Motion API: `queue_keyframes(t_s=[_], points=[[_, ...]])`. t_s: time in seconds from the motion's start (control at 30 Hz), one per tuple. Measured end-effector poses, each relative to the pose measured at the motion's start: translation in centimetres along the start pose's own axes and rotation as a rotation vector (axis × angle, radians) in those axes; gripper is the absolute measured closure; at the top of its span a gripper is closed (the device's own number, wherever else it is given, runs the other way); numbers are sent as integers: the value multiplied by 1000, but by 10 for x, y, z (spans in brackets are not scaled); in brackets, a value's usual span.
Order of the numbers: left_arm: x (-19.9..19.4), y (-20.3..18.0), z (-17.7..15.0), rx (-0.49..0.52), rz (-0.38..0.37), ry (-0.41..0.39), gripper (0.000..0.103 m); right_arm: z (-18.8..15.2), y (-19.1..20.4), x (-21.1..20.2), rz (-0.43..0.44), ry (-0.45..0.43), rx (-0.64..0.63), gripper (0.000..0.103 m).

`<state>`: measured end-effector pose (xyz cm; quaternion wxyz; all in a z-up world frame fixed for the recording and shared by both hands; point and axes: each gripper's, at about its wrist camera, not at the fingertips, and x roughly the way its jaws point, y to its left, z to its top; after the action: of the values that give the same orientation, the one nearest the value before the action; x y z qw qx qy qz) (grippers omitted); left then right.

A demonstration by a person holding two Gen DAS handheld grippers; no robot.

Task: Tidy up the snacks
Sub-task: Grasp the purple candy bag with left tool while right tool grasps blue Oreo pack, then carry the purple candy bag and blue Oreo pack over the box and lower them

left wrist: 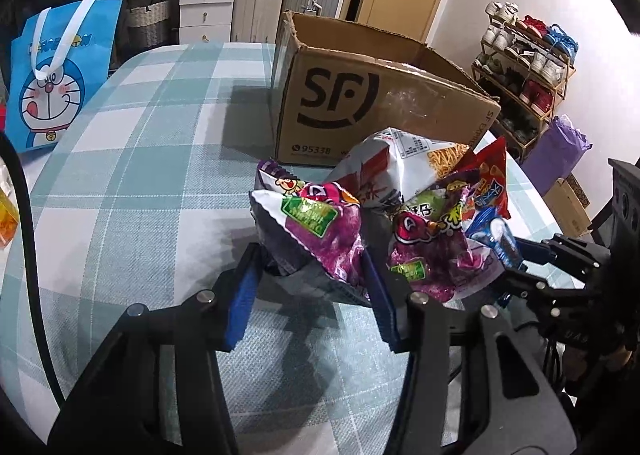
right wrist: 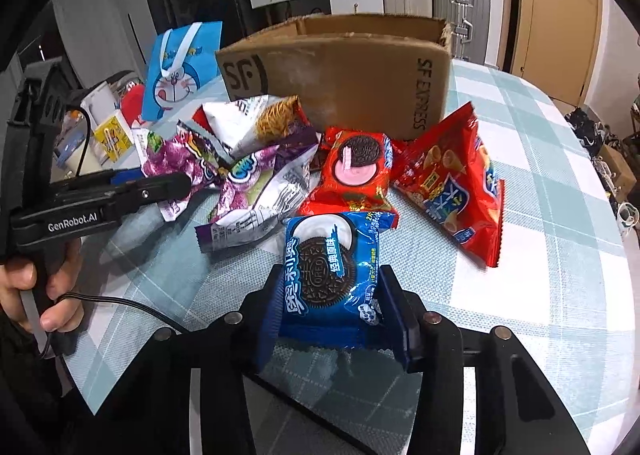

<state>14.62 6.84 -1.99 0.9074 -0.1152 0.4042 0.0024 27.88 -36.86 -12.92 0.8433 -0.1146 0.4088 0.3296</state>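
My left gripper [left wrist: 312, 275] is shut on a crumpled purple snack bag [left wrist: 320, 227], whose lower end is pinched between the blue pads. A second purple bag [left wrist: 428, 255] lies right beside it, with a white noodle-snack bag [left wrist: 400, 167] behind. My right gripper [right wrist: 332, 307] is shut on a blue Oreo pack [right wrist: 328, 271], tilted up off the cloth. Beyond it lie a red Oreo pack [right wrist: 356, 167] and a red cone-snack bag [right wrist: 452, 179]. An open cardboard SF box [right wrist: 340, 71] stands behind the pile.
The round table [left wrist: 140, 175] has a teal plaid cloth. A blue cartoon gift bag [left wrist: 60, 71] stands at its far left, with small cartons [right wrist: 112, 135] near it. A shoe rack [left wrist: 524, 75] and boxes stand on the floor past the table's right edge.
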Motion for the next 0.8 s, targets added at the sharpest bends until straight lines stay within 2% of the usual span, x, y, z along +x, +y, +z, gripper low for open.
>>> queue_keyframes(t_s=[0.4,0.8], points=[[-33,-5,-6,-5,-14,-74,55,3,-4,-25,34,-95,15,57],[-66,-36,6,38,-3,-140,55,14,-12,-55,60,-188,20,57]])
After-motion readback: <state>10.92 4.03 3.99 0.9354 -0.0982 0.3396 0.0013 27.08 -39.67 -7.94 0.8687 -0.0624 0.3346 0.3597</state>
